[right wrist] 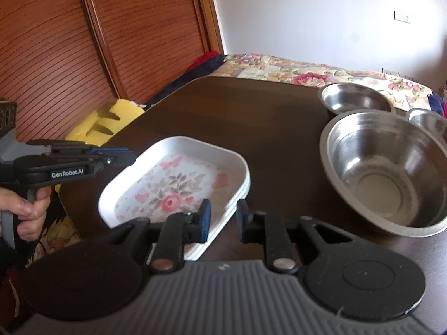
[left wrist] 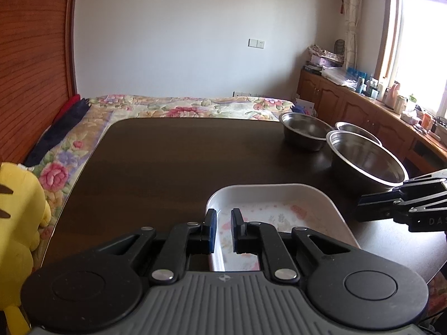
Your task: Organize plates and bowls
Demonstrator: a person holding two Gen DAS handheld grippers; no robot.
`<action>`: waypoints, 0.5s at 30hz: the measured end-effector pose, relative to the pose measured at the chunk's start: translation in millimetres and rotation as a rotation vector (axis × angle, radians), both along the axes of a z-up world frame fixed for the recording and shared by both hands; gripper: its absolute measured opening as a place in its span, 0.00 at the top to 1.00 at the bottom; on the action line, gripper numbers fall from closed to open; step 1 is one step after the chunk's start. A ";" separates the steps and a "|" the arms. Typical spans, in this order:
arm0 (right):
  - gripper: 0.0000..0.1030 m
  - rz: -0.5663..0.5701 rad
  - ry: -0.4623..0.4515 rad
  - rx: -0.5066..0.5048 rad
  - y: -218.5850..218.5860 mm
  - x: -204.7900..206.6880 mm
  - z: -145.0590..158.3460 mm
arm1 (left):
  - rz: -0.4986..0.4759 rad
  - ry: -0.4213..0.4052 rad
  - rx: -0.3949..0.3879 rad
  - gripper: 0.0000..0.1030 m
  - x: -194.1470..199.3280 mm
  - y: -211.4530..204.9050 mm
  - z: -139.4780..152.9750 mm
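Now white floral plates between open right jaws; bowls right

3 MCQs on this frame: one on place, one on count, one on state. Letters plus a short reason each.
1. Where does the largest steel bowl sit relative to the white floral plates, seen from the right wrist?
A. to their right
B. on top of them
C. to their left

2. How many steel bowls are on the table?
A. one
B. three
C. five

3. The right gripper is:
A. shut on a bowl
B. open, its fingers astride the plates' near corner
C. shut on a cup

Key: 1 A, the bowl stands apart on the right. 2 B, one large and two smaller behind it. 3 B, a gap shows between the pads.
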State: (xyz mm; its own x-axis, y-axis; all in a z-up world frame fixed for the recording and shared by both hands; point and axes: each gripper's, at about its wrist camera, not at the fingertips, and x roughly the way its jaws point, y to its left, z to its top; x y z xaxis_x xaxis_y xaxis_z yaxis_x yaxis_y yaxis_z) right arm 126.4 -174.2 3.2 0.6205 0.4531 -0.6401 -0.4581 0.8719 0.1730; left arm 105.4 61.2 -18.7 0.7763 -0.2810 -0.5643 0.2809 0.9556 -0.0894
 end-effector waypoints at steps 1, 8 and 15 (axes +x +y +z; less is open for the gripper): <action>0.80 -0.002 -0.007 0.001 -1.0 0.0 1.3 | -0.005 -0.003 0.004 0.61 0.5 -2.7 1.0; 0.80 -0.012 -0.087 0.000 -14.0 -6.8 13.0 | -0.039 -0.018 0.008 0.59 4.7 -19.8 8.0; 0.80 -0.030 -0.133 0.008 -29.7 -8.1 20.7 | -0.076 -0.028 0.013 0.56 8.1 -39.1 12.7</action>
State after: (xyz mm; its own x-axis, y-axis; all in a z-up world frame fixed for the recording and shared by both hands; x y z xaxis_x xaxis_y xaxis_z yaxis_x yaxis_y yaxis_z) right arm 118.3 -203.9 23.9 0.7130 0.4379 -0.5476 -0.4515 0.8843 0.1193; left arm 113.5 22.1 -6.0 0.7687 -0.3323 -0.5465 0.3549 0.9324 -0.0677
